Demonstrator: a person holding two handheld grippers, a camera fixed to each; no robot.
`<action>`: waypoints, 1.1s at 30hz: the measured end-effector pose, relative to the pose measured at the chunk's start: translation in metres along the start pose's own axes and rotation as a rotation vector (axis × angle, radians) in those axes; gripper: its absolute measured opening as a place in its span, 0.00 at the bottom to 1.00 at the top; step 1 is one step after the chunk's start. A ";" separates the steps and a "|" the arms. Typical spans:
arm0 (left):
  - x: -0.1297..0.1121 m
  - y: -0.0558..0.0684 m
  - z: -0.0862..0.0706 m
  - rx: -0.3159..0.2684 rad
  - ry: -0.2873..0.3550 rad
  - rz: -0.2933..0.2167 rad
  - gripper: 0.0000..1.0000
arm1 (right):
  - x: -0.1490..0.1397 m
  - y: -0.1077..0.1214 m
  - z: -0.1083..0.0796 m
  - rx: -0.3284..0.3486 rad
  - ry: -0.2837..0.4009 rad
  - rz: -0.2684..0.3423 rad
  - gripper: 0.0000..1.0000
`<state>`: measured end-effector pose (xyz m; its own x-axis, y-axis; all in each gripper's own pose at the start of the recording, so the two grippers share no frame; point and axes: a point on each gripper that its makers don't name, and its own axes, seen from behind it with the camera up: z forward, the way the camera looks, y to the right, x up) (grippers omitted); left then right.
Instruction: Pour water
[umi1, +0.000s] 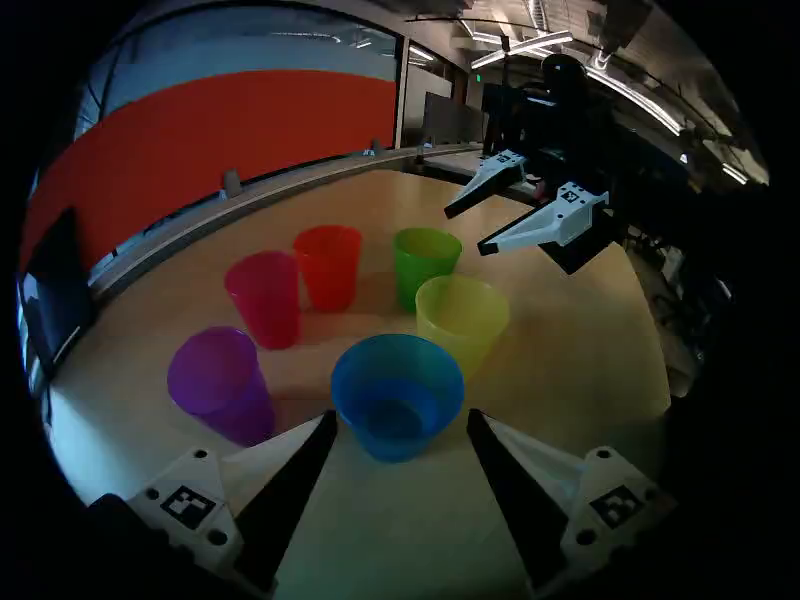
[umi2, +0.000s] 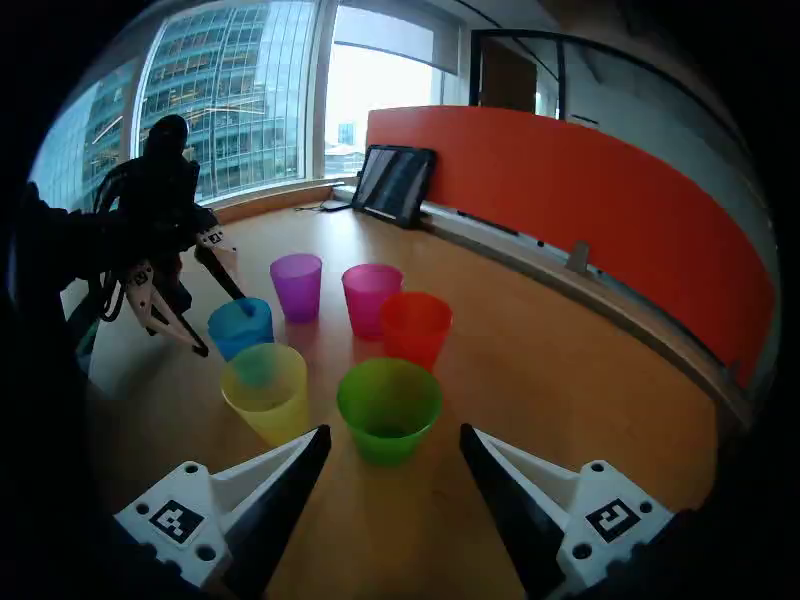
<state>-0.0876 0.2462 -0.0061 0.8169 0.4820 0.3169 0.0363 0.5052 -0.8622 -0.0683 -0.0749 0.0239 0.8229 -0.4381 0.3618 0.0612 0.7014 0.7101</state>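
Several plastic cups stand in a ring on a wooden table (umi1: 580, 340). In the left gripper view my left gripper (umi1: 400, 435) is open, with the blue cup (umi1: 397, 395) standing just ahead between its fingertips; nothing touches it. Around it are the purple cup (umi1: 220, 382), pink cup (umi1: 265, 297), red cup (umi1: 328, 264), green cup (umi1: 425, 264) and yellow cup (umi1: 462, 320). The right gripper (umi1: 462, 229) hangs open beyond the green cup. In the right gripper view my right gripper (umi2: 395, 445) is open just short of the green cup (umi2: 390, 408), beside the yellow cup (umi2: 266, 391).
An orange wall panel (umi2: 600, 200) runs along the table's far edge, with a dark tablet (umi2: 393, 185) leaning at its end. Large windows (umi2: 230, 100) lie beyond. A person's dark sleeve (umi2: 60, 250) holds the left gripper (umi2: 215, 312) at the blue cup (umi2: 240, 327).
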 end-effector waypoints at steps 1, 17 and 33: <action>0.000 0.000 0.001 -0.002 -0.001 0.002 0.97 | 0.000 0.000 0.001 0.000 -0.002 -0.002 1.00; 0.004 0.001 0.018 -0.010 -0.012 0.015 0.97 | -0.007 -0.002 0.013 0.016 -0.027 -0.007 1.00; 0.005 0.000 0.023 -0.017 -0.016 0.014 0.97 | -0.008 -0.004 0.037 0.045 -0.043 -0.011 1.00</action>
<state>-0.0965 0.2653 0.0043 0.8079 0.5007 0.3108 0.0348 0.4860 -0.8733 -0.0959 -0.0950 0.0405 0.7973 -0.4700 0.3787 0.0440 0.6711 0.7401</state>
